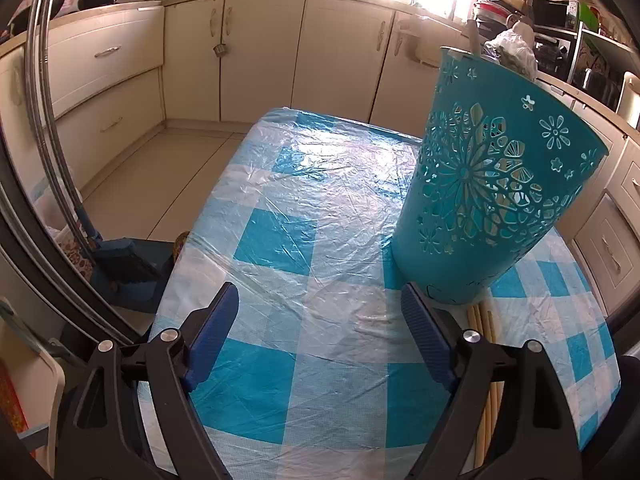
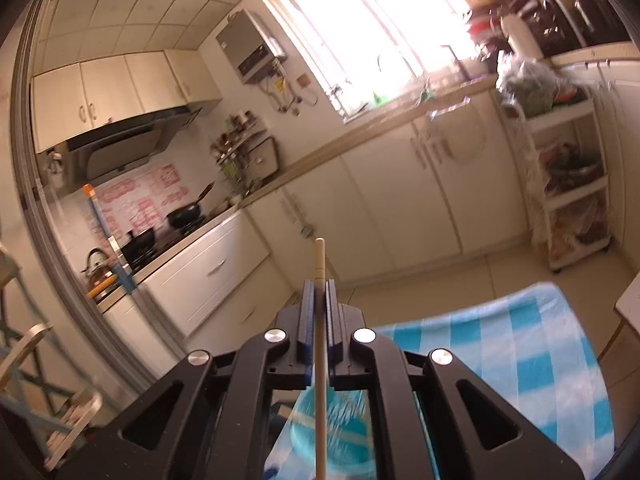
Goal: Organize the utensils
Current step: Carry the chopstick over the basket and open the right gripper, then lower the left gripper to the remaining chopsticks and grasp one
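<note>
Gripping one chopstick (image 2: 319, 320) in my right tongs (image 2: 319, 286) above the blurred holder (image 2: 340, 440) – it may miss; left tongs (image 1: 320, 312) open.

a bench (image 1: 304, 240) covered in a crinkled blue-and-white checked plastic cloth. a teal cut-out flower-pattern basket (image 1: 492, 200) stands on its right side, with pale wooden chopsticks (image 1: 482, 320) lying just beside the basket's base.

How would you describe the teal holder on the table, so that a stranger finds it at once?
Look at the table with the blue and white checked cloth. On its right side stands the teal holder, a tall plastic cup that widens toward the top. Flower-shaped cut-outs pierce its wall, and the pale chopsticks lying at its base are plain, thin sticks.
</note>
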`<state>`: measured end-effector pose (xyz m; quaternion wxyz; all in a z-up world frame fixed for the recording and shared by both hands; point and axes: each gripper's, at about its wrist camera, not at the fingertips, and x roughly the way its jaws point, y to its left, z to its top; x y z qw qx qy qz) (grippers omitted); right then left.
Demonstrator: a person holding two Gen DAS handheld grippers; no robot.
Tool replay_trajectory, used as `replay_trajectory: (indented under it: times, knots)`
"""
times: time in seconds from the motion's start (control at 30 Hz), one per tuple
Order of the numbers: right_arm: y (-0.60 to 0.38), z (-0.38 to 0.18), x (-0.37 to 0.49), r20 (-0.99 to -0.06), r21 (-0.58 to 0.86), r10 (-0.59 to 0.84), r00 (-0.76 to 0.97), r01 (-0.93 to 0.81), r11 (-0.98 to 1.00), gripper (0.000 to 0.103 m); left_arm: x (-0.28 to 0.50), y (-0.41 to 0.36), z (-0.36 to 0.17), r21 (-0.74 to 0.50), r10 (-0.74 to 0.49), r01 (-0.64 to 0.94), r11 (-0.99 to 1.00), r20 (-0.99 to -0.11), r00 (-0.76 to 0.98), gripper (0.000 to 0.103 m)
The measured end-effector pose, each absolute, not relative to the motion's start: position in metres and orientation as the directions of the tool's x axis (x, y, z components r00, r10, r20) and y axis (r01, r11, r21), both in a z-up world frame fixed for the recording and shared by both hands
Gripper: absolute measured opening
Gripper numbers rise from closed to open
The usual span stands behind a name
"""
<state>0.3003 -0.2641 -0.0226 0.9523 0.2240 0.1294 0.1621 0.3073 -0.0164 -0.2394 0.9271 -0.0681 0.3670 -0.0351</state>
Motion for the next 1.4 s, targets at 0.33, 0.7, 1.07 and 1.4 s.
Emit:
replay_trajectory:
  times: [0.33,0.7,1.07,1.4]
  knots:
    - [-0.246,-0.070,0.340,-0.258,0.344,0.219,0.941,-0.123,0.931,0.006,0.310,-0.009,-0.241,-0.192,-0.135,0.004,0.981,-0.675,0.725,0.081]
    - [-0.266,-0.065,0.281,-0.236,0.335,0.258,0.937,-0.171,0.927,0.028,0.310,-0.007,-0.242,-0.193,-0.126,-0.008,0.981,-0.673,0.728,0.081]
    - [-0.277,-0.128,0.207,-0.440,0.348,0.237,0.866,-0.079,0.934,0.045,0.310,-0.007,-0.242,-0.187,-0.115,-0.018,0.982,-0.676,0.728,0.081]
    - [-0.219,-0.227,0.234,-0.718,0.275,0.283,0.636,-0.114,0.955,0.020,0.310,-0.002,-0.243,-0.206,-0.117,-0.034,0.978,-0.673,0.731,0.082]
